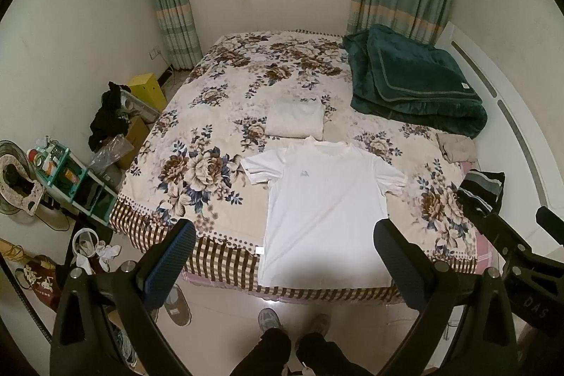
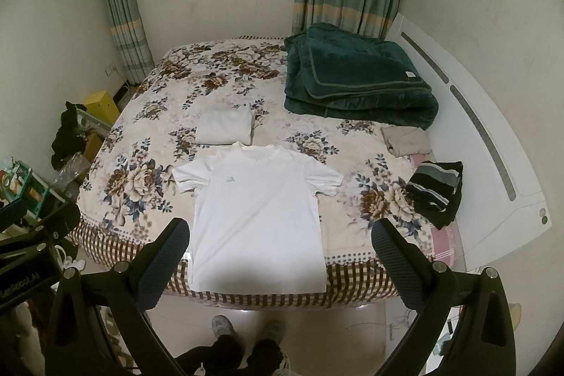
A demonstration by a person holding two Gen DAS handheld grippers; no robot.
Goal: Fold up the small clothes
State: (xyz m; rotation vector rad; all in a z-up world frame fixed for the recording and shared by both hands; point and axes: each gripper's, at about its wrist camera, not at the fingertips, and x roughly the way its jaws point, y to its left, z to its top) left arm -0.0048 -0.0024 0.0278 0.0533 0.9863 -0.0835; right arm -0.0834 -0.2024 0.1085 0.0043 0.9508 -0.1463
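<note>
T-shirt [image 1: 322,210]: white, smooth, flat on floral bed [image 1: 211,136] | both jaws released, empty

1. Left gripper [image 1: 283,251]: jaws spread wide, holding nothing, fingers at 7 and 5 o'clock of its view.
2. Right gripper [image 2: 280,251]: likewise wide apart, empty.
3. Legs [image 1: 282,355] stand at 6 o'clock.

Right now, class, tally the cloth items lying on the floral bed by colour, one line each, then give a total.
White: 2, the flat short-sleeved t-shirt and the folded cloth beyond its collar
Dark green: 1, the folded plush blanket
Beige: 1, the crumpled garment
Black with grey stripes: 1, the folded garment
Total: 5
</note>
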